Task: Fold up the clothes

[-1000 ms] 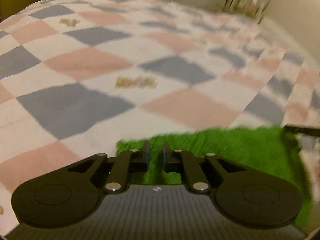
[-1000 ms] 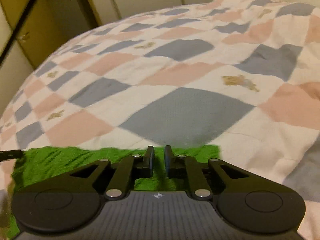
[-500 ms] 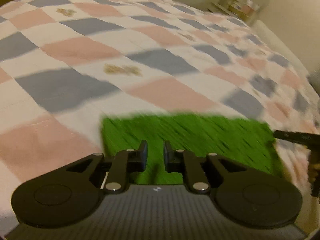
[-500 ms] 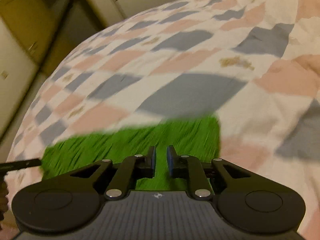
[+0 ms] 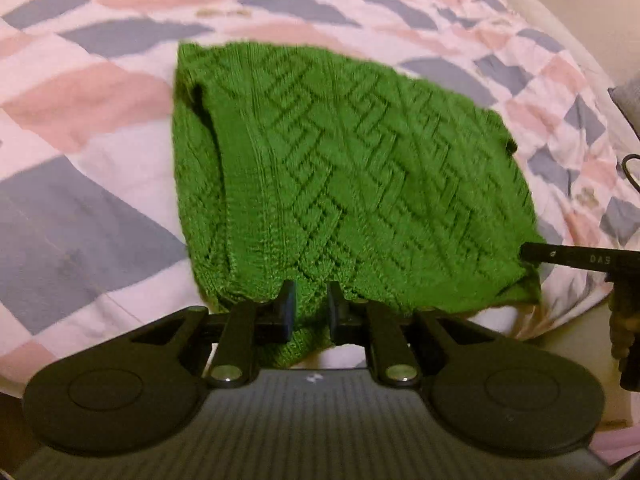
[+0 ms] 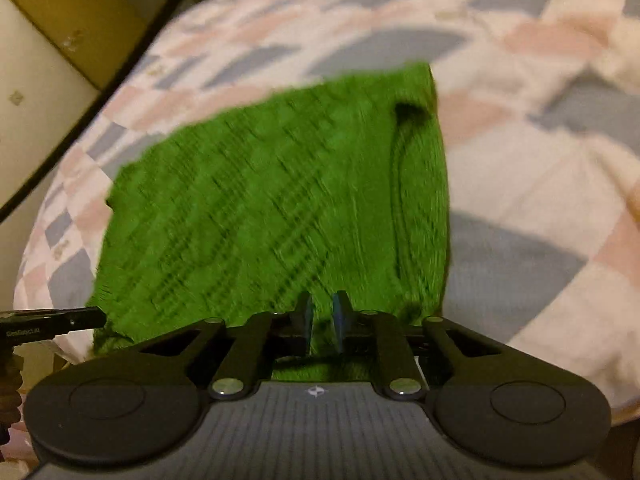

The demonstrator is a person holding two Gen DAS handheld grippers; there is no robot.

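Note:
A green knitted sweater (image 5: 352, 168) with a woven cable pattern lies spread over the bed near its front edge, seen also as the sweater (image 6: 272, 200) in the right wrist view, where it is blurred. My left gripper (image 5: 311, 304) is shut on the sweater's near hem at its left end. My right gripper (image 6: 322, 314) is shut on the same hem toward its right end. One right-gripper finger (image 5: 576, 258) pokes in from the right of the left wrist view, and a left-gripper finger (image 6: 52, 317) enters the right wrist view from the left.
The bed carries a quilt (image 5: 80, 92) of pink, grey and white checks. A wooden cabinet (image 6: 80, 20) and pale wall panel stand beyond the bed's far left side. A black cable (image 5: 630, 170) lies at the right edge.
Both grippers have drawn back toward the bed's front edge with the hem held, and far more of the sweater now shows stretched out flat ahead of them.

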